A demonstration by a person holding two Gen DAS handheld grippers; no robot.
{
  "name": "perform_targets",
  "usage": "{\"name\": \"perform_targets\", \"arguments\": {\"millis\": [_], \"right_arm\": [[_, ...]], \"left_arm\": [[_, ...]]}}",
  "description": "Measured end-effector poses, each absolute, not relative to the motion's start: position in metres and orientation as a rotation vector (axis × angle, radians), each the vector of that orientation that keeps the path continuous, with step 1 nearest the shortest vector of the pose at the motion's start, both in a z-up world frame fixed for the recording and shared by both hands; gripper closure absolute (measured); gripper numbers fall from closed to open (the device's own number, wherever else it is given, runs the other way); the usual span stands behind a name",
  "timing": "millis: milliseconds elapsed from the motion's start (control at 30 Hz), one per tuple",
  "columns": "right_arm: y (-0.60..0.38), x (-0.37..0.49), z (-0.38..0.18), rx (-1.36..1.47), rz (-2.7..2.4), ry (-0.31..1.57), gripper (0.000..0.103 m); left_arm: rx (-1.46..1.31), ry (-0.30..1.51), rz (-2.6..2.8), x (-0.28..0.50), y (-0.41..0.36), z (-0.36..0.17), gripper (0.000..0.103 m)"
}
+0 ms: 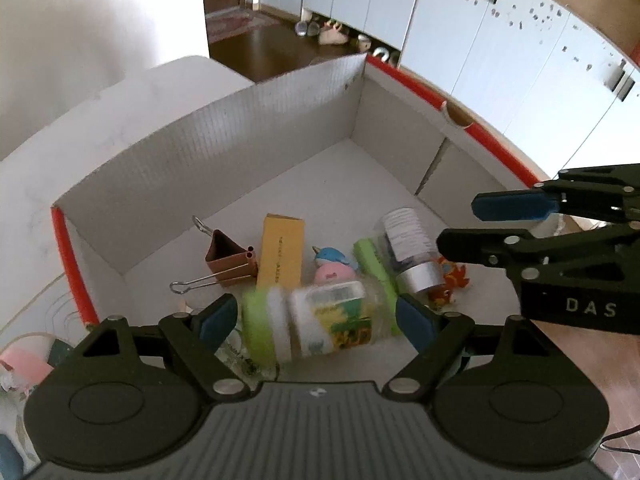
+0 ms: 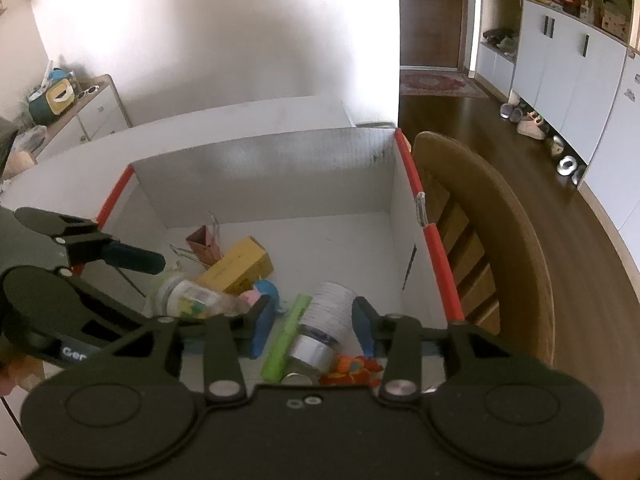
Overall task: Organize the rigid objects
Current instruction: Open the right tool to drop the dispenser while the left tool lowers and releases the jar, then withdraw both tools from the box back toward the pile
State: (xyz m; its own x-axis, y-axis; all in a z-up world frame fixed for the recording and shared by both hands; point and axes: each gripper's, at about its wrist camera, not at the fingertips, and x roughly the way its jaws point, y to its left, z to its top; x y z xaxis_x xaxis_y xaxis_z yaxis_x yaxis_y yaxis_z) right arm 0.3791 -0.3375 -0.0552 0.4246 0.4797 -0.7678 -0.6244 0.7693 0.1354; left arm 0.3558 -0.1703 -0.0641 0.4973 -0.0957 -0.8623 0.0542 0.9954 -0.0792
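Note:
A white cardboard box [image 1: 280, 120] with red edges holds several small things. My left gripper [image 1: 316, 320] stands open just above its floor. A blurred clear bottle with a green cap [image 1: 320, 328] lies lengthwise between its pads, and a small gap shows at each end. Behind it lie a brown binder clip [image 1: 228, 260], a yellow carton [image 1: 280, 252], a blue and pink toy [image 1: 332, 264] and a green tube [image 1: 372, 260]. My right gripper [image 2: 314, 324] hovers open over a white-labelled bottle with a silver cap [image 2: 324, 320], its pads clear of it. An orange toy [image 2: 352, 368] lies beside that bottle.
The box sits on a white table [image 1: 80, 140]. A wooden chair [image 2: 500, 240] stands against the box's right side. A pink object [image 1: 24, 360] lies outside the box at the left. White cabinets [image 2: 568, 80] and shoes [image 2: 528, 124] line the far floor.

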Motion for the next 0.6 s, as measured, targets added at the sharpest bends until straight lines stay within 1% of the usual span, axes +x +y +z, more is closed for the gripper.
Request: {"name": "perform_targets", "arguments": {"millis": [300,400,467,600], "right_arm": [[-0.334,0.357,-0.035,-0.153,0.721,0.852,0.052],[-0.331,0.348,-0.028,-0.138,0.729,0.839,0.047],[-0.328,0.342,-0.023,-0.13,0.73,0.83,0.042],[-0.326,0.329,-0.014,-0.093,0.742,0.816,0.039]], "left_arm": [[-0.017,0.932,-0.089,0.324,-0.168,-0.039,0.016],[-0.015,0.889,-0.084,0.31,-0.166,-0.03,0.016],[-0.015,0.867,-0.085,0.303,-0.163,-0.025,0.016],[-0.036,0.823,-0.085,0.283,-0.154,-0.014,0.016]]}}
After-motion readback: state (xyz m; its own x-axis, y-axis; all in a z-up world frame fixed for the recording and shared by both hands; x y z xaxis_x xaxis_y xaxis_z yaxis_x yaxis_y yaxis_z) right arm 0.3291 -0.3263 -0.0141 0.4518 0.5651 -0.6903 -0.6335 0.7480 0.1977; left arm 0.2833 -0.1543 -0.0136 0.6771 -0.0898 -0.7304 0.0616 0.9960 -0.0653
